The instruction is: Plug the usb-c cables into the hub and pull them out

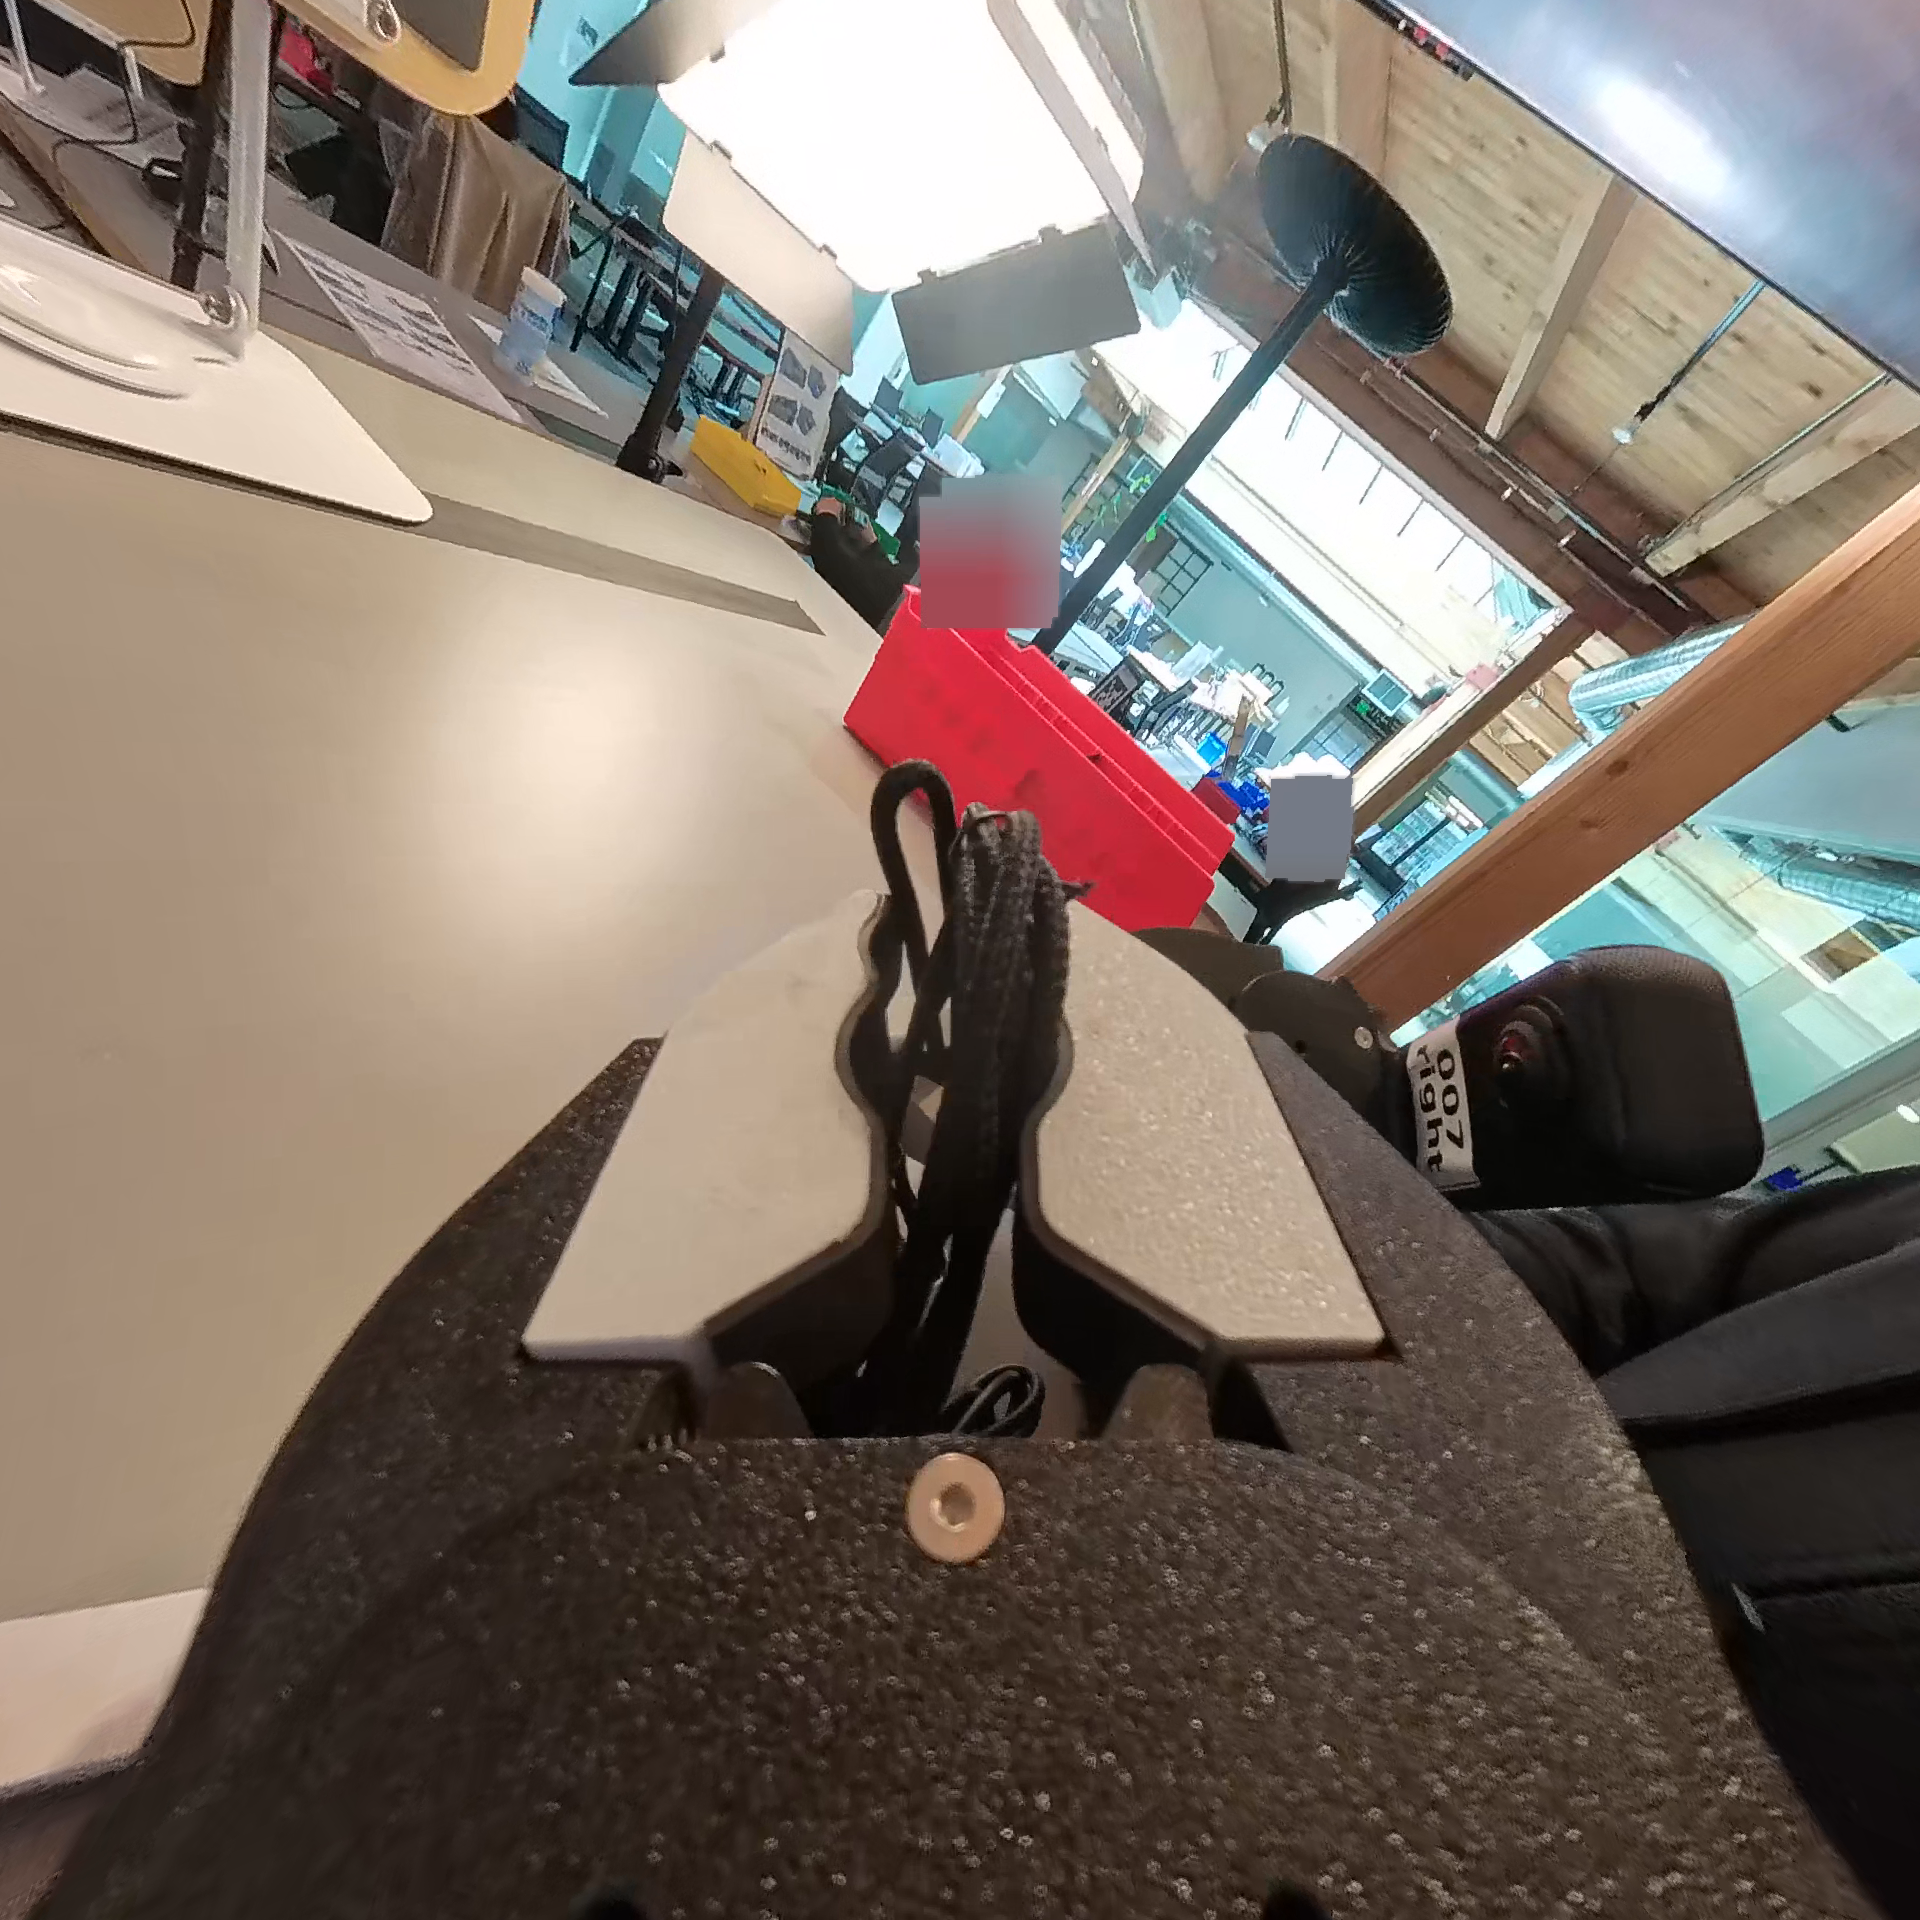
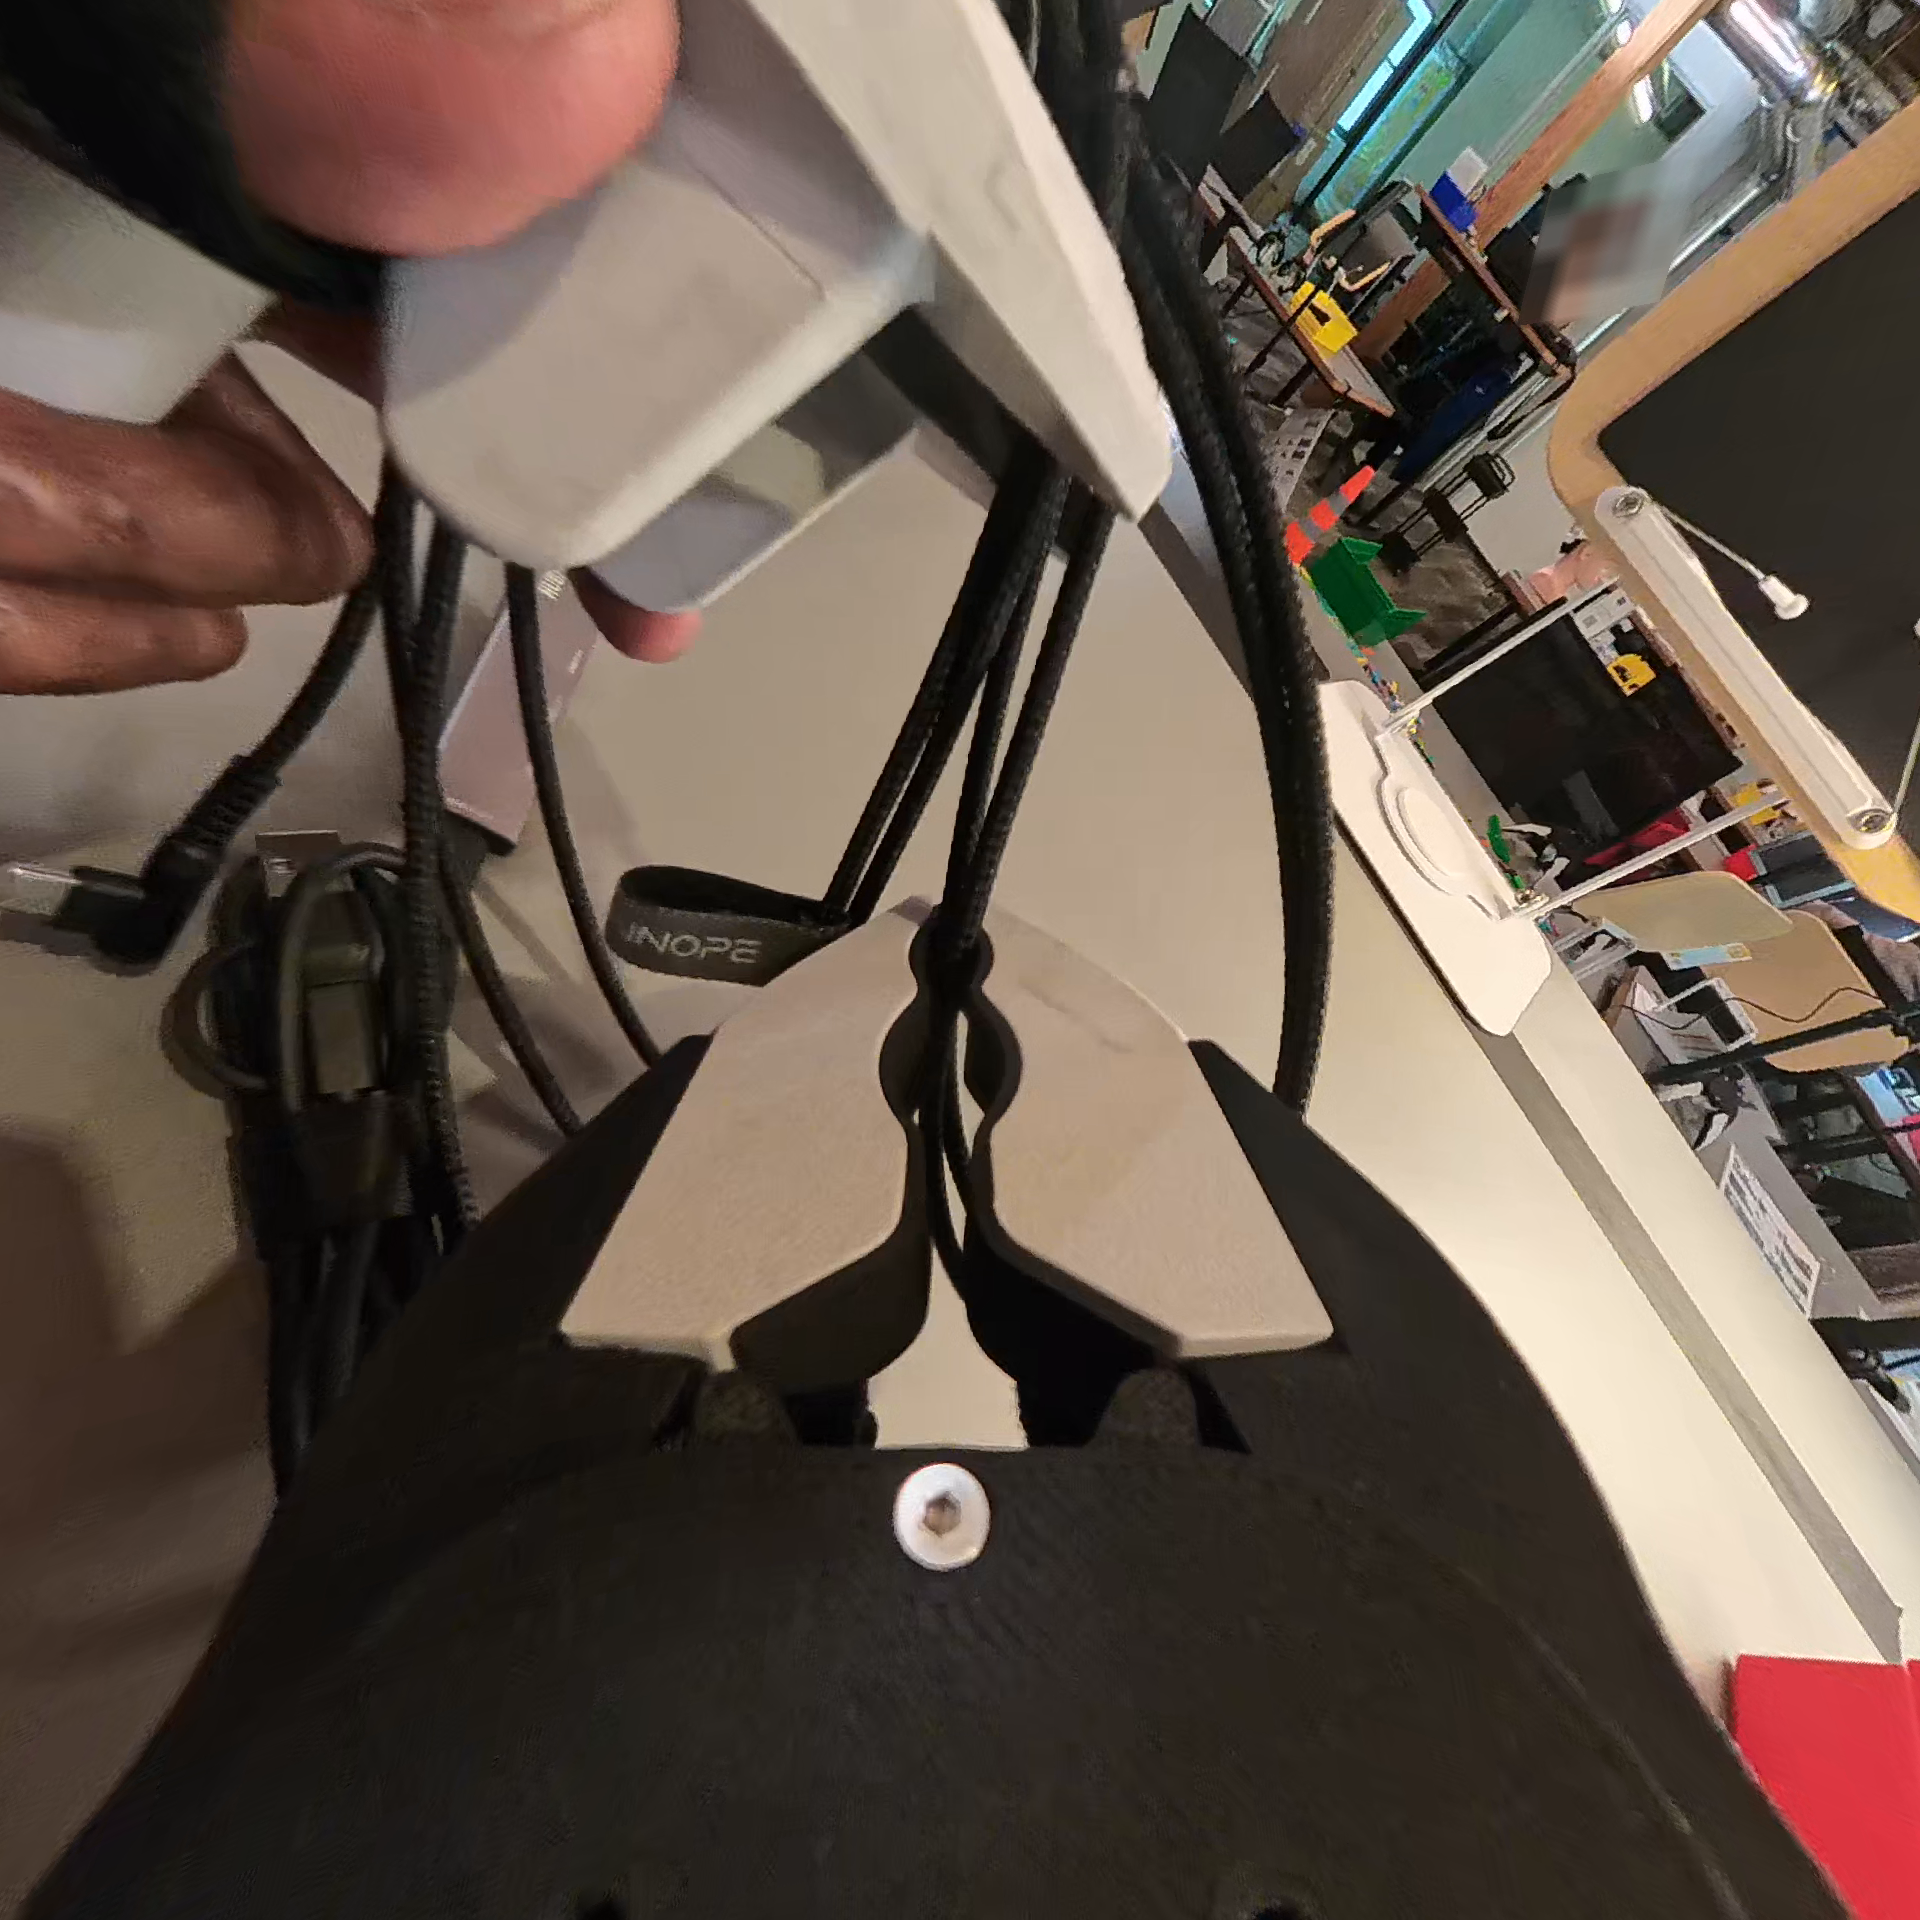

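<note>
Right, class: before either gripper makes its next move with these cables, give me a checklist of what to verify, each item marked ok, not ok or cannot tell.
1. Left gripper has hold of the black braided cables: ok, jaws shut on a bunch of strands.
2. Right gripper has hold of the cables: ok, jaws shut on several strands.
3. One single cable picked out for plugging: not ok, both grip bundles.
4. Grey hub in view and lying free: not ok, cables cross it.
5. A USB-C plug lined up with a hub port: cannot tell.
6. Person's hand away from the cables: not ok, it is right beside them.
</note>
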Action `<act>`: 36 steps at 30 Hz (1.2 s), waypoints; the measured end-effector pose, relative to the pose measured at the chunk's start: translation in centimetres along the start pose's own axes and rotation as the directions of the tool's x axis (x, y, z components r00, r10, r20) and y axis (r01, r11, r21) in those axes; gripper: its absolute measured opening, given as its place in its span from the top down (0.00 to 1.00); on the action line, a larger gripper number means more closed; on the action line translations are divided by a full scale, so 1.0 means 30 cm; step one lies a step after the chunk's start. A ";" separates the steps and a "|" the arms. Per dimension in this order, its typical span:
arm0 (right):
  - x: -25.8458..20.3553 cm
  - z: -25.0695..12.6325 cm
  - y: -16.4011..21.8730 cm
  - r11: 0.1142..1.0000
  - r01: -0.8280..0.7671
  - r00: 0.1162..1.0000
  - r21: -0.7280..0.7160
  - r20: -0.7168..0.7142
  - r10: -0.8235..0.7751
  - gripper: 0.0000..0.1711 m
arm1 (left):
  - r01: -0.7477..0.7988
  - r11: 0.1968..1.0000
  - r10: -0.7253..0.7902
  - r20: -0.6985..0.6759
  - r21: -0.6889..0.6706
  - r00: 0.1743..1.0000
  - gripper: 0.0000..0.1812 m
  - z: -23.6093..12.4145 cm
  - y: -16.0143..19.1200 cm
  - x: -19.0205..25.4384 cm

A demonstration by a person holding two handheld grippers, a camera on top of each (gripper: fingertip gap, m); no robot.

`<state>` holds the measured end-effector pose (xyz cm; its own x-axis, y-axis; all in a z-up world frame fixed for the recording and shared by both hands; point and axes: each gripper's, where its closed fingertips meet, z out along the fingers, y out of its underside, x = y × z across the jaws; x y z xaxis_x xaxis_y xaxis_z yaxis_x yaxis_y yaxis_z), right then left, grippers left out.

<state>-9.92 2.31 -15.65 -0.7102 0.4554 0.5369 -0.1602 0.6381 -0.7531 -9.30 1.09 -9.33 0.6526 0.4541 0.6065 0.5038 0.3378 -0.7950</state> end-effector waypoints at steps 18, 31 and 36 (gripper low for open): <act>-0.030 -0.113 -0.097 0.980 0.085 0.996 0.178 0.025 -0.091 0.85 | -0.110 0.993 0.105 0.124 0.032 0.987 0.96 -0.034 -0.027 -0.016; -0.037 -0.186 -0.058 0.997 -0.076 0.863 0.022 0.502 0.055 0.53 | -0.262 0.955 0.234 -0.186 -0.141 0.954 0.95 0.004 0.020 0.183; -0.095 -0.171 -0.102 0.991 -0.131 0.853 0.036 0.513 0.094 0.66 | -0.183 0.982 0.163 -0.273 -0.050 0.948 0.95 0.004 -0.011 0.243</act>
<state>-3.87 2.25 -12.92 -0.9727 0.1305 0.1920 -0.0901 0.5503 -0.8301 -4.77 4.38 -4.66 0.8555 0.2606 0.4474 0.4031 0.2072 -0.8914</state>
